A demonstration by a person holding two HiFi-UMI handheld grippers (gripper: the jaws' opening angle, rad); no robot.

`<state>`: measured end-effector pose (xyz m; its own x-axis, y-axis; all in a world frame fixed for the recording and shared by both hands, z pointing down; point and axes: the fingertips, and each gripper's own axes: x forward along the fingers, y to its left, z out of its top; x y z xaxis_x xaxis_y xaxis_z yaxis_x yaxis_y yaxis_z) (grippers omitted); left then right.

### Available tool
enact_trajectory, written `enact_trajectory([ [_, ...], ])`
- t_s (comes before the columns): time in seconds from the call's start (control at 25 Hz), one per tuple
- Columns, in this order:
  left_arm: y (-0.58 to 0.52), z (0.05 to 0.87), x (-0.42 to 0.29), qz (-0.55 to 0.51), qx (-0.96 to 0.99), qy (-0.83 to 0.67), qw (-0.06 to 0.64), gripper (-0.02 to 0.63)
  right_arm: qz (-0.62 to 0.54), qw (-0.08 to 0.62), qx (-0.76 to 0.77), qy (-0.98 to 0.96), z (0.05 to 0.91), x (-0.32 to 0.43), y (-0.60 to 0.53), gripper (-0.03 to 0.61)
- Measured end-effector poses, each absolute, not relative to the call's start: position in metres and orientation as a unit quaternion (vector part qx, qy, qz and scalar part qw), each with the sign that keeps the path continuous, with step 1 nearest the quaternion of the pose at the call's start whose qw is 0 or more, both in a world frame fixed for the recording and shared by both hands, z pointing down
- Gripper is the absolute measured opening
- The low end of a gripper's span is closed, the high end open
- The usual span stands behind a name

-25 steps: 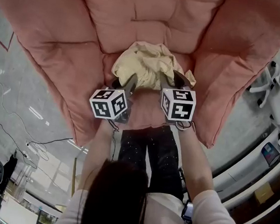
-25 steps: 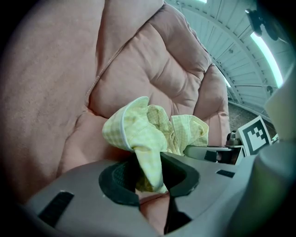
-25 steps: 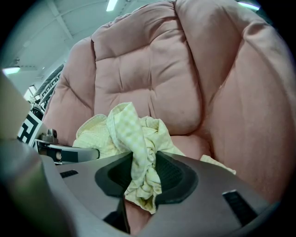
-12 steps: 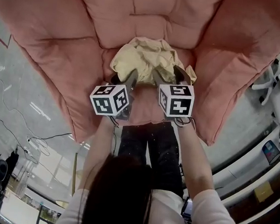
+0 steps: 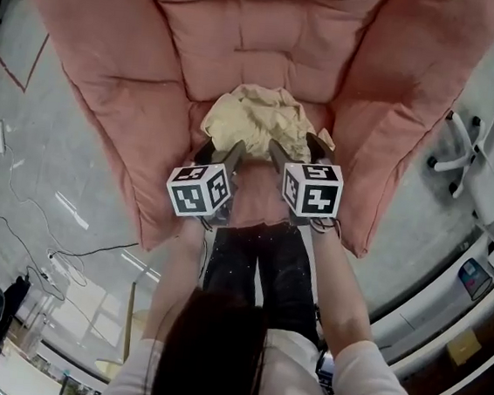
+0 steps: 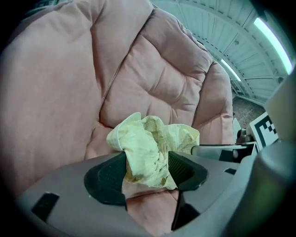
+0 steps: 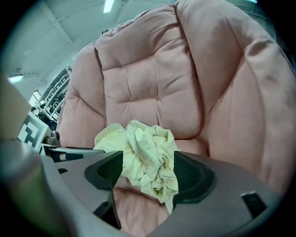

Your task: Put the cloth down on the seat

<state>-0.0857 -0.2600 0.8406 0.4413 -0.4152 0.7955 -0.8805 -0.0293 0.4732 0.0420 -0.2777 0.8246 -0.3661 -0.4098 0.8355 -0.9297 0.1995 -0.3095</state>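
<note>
The cloth [image 5: 260,119] is seen bunched in a pale yellow heap on the seat [image 5: 255,204] of the pink chair [image 5: 264,36], close against the foot of the backrest. The left gripper [image 5: 223,152] and the right gripper [image 5: 296,150] are held side by side at the heap's near edge.

In the left gripper view, the jaws of the left gripper [image 6: 147,172] are being opened and stand spread wide, with a fold of cloth [image 6: 148,152] between the pads [image 6: 107,175]. The same is shown for the right gripper [image 7: 148,172], whose jaws are also opening around a crumpled tail of cloth [image 7: 148,157]. No squeeze is apparent at either side, though it cannot be settled from these views whether the outer folds brush the pads.

The cloth is judged to be light, soft and limp, since no shape is held by it beyond the loose crumple. Nothing fragile or slippery is suggested, and a woven, slightly grippy surface is likely. It would best be taken by a bunched fold or an edge, where several layers can be pinched at once. Snagging on the ribbed pads is a fair risk when the grippers are drawn back, so a clean, straight withdrawal would be called for.
</note>
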Motion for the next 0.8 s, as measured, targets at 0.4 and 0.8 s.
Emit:
enact_trajectory([
  [0.4,-0.258,0.755,-0.084,0.219,0.698,-0.487,0.477,0.282,0.406,0.29,0.466,-0.731,0.737,0.038,-0.271,0.327],
  [0.8,-0.248,0.666,-0.074,0.202,0.718,-0.502,0.439,0.282,0.357,0.274,0.487,-0.749,0.644,0.051,-0.269,0.325],
])
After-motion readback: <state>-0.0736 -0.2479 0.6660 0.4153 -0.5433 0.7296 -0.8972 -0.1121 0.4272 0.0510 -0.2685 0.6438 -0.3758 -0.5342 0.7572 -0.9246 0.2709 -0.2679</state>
